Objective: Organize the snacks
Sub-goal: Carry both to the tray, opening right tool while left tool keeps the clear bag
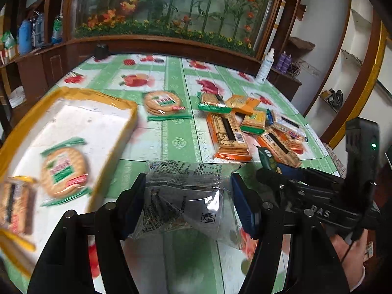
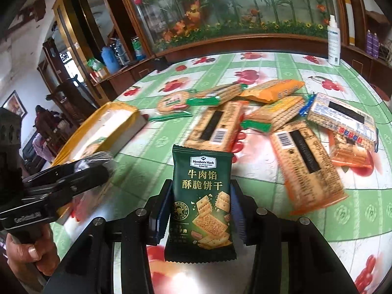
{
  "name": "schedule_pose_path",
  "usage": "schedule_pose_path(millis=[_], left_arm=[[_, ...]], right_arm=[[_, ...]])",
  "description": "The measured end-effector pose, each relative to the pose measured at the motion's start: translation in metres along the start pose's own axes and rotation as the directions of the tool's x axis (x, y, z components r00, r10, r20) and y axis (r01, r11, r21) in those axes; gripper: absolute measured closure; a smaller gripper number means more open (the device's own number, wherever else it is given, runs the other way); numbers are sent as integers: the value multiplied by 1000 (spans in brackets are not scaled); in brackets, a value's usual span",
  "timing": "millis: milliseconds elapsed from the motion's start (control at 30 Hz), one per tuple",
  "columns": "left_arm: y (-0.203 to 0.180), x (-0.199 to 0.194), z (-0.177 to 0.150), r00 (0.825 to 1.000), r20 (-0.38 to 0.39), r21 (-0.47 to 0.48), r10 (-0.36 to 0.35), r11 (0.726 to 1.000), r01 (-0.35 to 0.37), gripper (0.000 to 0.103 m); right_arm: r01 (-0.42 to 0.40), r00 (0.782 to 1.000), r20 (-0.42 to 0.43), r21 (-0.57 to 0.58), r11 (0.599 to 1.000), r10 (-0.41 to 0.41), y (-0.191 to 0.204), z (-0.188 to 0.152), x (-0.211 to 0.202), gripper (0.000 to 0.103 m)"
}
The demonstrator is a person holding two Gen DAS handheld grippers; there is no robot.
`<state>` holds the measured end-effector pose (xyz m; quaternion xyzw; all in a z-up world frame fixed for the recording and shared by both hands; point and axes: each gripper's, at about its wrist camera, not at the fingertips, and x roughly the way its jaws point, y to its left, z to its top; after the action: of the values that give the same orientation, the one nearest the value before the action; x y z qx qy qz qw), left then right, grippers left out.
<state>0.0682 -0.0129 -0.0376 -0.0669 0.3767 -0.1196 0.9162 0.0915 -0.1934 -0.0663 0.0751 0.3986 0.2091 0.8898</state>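
My left gripper (image 1: 187, 186) is shut on a clear printed snack packet (image 1: 181, 196), held just above the table, right of the tray. The white tray with a yellow taped rim (image 1: 98, 96) holds a round cracker pack (image 1: 64, 171) and a second pack (image 1: 14, 205) at its near end. My right gripper (image 2: 201, 193) is shut on a dark green Member's Mark cracker packet (image 2: 202, 186), standing upright between the pads. A pile of orange and green cracker packs (image 2: 281, 127) lies beyond it. A round cracker pack (image 1: 163, 101) lies alone beside the tray.
A green fruit-print cloth covers the table (image 1: 176, 127). A white spray bottle (image 2: 333, 41) stands at the far right edge. A wooden cabinet with flower-painted glass (image 2: 232, 12) runs behind the table. A person's hand (image 2: 31, 250) grips the left tool.
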Motion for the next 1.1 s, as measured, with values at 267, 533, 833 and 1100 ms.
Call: schedule_pose_path(millis=[267, 533, 833, 1100], left_arm=[[32, -59, -9, 994, 78, -38, 80, 996, -77, 37], [74, -87, -22, 981, 105, -119, 165, 981, -152, 37], [101, -100, -33, 970, 128, -174, 205, 968, -182, 37], [119, -111, -40, 961, 133, -208, 242, 955, -212, 37]], right_arm=[[-96, 995, 24, -63, 993, 98, 50, 8, -11, 57], [-190, 981, 13, -133, 973, 194, 107, 13, -6, 58], [-204, 978, 11, -198, 959, 210, 147, 17, -10, 58], [-228, 972, 10, -230, 946, 236, 168, 25, -8, 58]])
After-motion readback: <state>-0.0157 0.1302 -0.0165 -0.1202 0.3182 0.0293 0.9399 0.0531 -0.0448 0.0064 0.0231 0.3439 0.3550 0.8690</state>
